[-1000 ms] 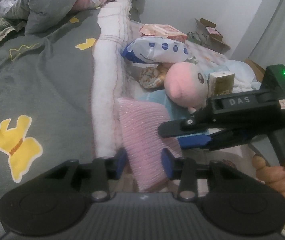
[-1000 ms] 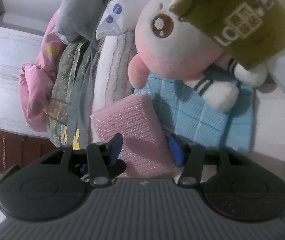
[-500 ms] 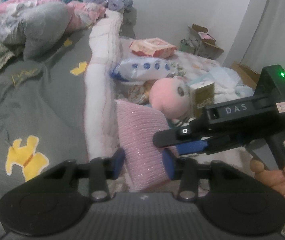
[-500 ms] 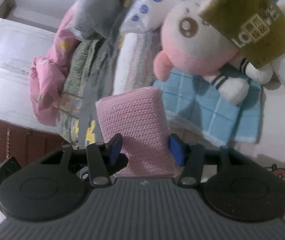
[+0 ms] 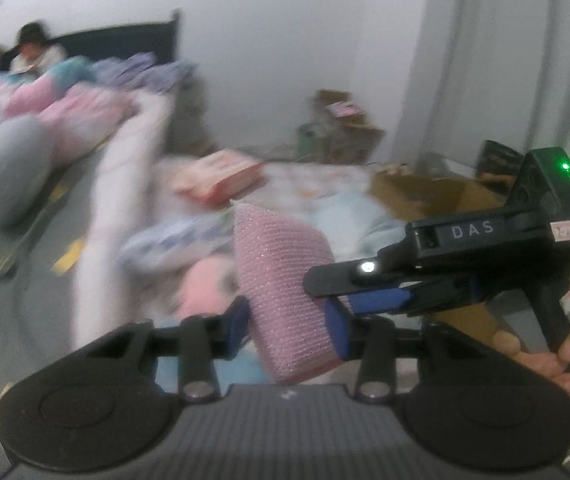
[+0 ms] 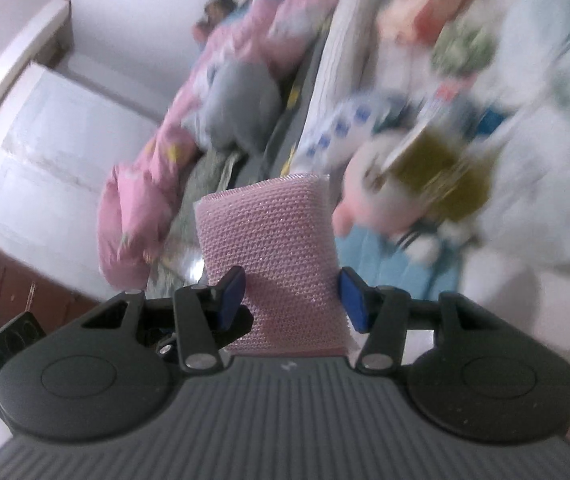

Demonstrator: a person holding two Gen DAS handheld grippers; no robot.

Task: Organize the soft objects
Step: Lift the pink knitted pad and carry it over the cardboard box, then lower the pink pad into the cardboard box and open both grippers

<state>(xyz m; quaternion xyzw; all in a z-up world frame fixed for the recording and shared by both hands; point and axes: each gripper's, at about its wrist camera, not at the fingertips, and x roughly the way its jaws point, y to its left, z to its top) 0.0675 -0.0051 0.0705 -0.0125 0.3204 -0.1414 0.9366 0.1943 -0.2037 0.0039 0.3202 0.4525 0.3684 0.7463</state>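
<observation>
A folded pink glittery knit cloth [image 5: 281, 272] hangs in the air above the bed, held from two sides. My left gripper [image 5: 287, 328] is shut on its lower part, blue pads pressing both faces. From the right, my right gripper [image 5: 365, 292] clamps the same cloth, with a person's hand [image 5: 565, 352] on its handle. In the right wrist view the pink cloth [image 6: 269, 232] stands upright between the pads of the right gripper [image 6: 291, 296]. Below, blurred, a pink and white plush toy [image 6: 373, 200] lies on a light blue cloth [image 6: 385, 264].
An olive box [image 6: 441, 176] leans on the plush. A dotted white pack [image 6: 345, 124] and a pink box [image 5: 221, 178] lie further back. Grey and pink bedding [image 5: 25, 140] is piled at the left. Two people [image 5: 33, 48] sit at the headboard. Cardboard boxes [image 5: 425, 192] stand at the right.
Both grippers have risen together with the pink cloth, lifting it off the bed and away from the plush. The views now tilt up and the background is blurred.
</observation>
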